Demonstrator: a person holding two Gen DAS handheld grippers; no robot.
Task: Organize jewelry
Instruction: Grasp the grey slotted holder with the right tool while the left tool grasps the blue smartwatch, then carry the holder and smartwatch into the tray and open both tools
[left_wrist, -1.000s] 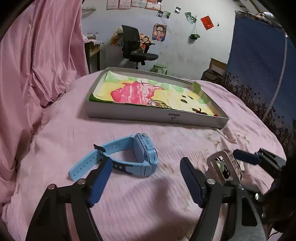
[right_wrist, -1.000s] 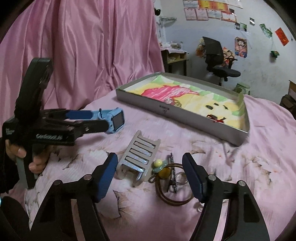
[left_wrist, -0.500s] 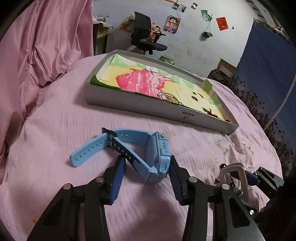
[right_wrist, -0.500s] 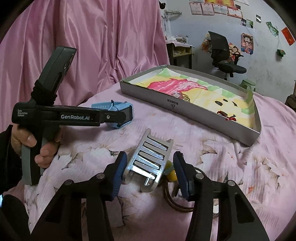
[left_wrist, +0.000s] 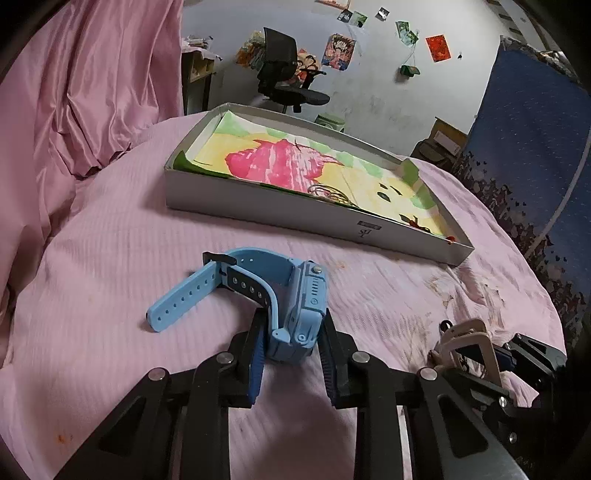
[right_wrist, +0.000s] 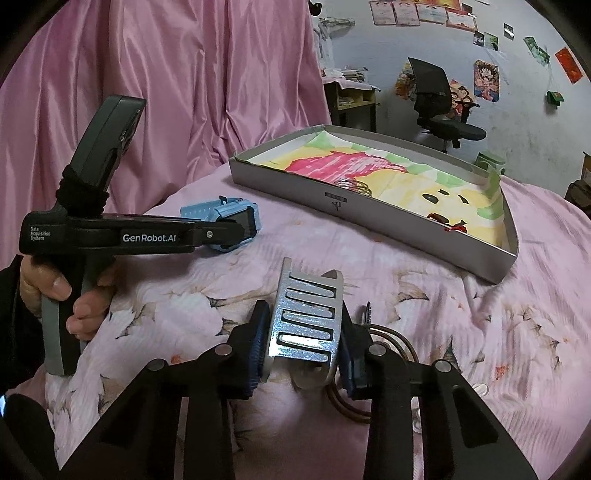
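My left gripper is shut on the body of a light blue watch that lies on the pink bedspread; its strap trails to the left. My right gripper is shut on a silver slotted cuff bracelet, which also shows in the left wrist view. A brown ring-shaped bangle lies just behind the cuff. A grey shallow box with a colourful drawing inside stands beyond; a coil of thin bangles lies in it. The left gripper and watch show in the right wrist view.
A pink curtain hangs at the left. A blue starry cloth stands at the right. The bedspread is wrinkled near the cuff. An office chair and desk are far behind the bed.
Both grippers have moved forward and closed: the left onto the blue watch's body, the right onto the silver cuff. Both were open a second ago.
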